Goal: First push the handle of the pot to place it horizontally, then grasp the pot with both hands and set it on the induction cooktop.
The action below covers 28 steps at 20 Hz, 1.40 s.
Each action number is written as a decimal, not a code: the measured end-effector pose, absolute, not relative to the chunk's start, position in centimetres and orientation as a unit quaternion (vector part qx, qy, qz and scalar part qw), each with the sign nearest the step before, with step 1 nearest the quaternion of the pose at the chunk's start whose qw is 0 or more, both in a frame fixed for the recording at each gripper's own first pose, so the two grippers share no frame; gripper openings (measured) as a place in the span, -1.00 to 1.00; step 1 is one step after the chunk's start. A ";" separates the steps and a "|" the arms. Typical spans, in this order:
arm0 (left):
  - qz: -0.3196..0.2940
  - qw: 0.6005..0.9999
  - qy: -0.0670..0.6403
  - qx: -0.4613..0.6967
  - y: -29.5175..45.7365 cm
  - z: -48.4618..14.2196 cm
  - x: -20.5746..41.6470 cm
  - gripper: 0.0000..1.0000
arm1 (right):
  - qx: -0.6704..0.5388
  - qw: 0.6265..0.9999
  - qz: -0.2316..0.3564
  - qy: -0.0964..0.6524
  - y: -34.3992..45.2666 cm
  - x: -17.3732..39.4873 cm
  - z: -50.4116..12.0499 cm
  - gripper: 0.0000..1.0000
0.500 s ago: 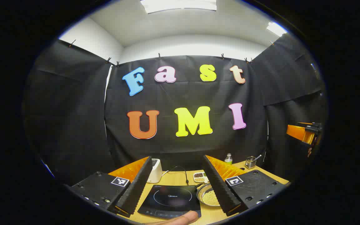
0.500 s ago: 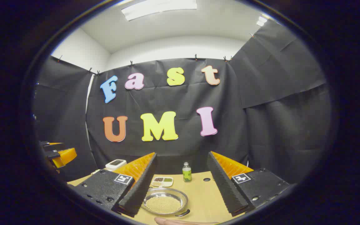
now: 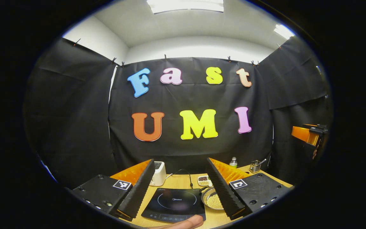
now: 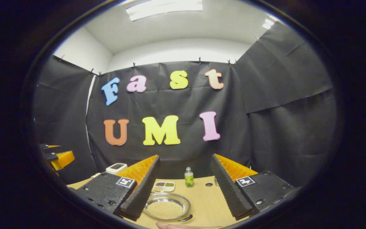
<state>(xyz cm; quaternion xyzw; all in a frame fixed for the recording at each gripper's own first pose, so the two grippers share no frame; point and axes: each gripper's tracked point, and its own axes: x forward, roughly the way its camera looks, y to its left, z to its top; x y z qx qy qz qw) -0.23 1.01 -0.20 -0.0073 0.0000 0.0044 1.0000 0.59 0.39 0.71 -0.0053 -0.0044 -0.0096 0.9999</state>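
Both claws wait wide open above the desk (image 4: 202, 198), with nothing grasped.

Taking the induction cooktop (image 3: 174, 203) as landmark: the left claw (image 3: 179, 187) hovers over it, the pot (image 4: 167, 206) with its dark handle (image 4: 185, 218) stands just right of it, and the right claw (image 4: 183, 187) hangs over the pot, probably ready to push the handle.

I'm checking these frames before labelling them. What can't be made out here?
- Pot, left gripper view: its right side is behind a finger.
- Pot's handle, right gripper view: cut off by the bottom edge.
- Divided dish: contents too small.
- Cooktop controls: too small.
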 end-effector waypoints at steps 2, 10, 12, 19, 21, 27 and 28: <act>0.002 1.000 -0.002 -0.008 1.0 -0.1 -0.2 0.92 | -0.003 1.000 -0.006 -0.003 0.8 0.5 0.5 0.92; -0.009 1.000 -0.009 -0.009 0.6 -0.4 -0.5 0.92 | 0.001 1.000 -0.001 0.008 1.2 1.5 -0.5 0.92; -0.009 1.000 -0.010 -0.007 0.6 -0.4 -0.7 0.92 | 0.002 1.000 -0.007 0.019 0.8 2.2 -1.5 0.92; -0.010 1.000 -0.011 -0.008 0.4 -1.0 -1.2 0.92 | -0.040 0.996 0.013 0.076 1.6 5.8 -7.1 0.58; -0.013 1.000 -0.009 -0.009 0.2 -1.3 -1.3 0.92 | -0.034 0.993 0.036 0.104 2.4 6.3 -9.3 0.10; -0.026 1.000 -0.006 -0.004 -0.6 -2.0 -1.4 0.92 | -0.019 0.983 0.034 0.180 1.8 7.3 -15.3 -1.00; -0.033 0.999 -0.006 -0.004 -0.8 -2.1 -1.5 0.92 | -0.032 0.980 0.038 0.194 2.0 6.9 -16.6 -0.99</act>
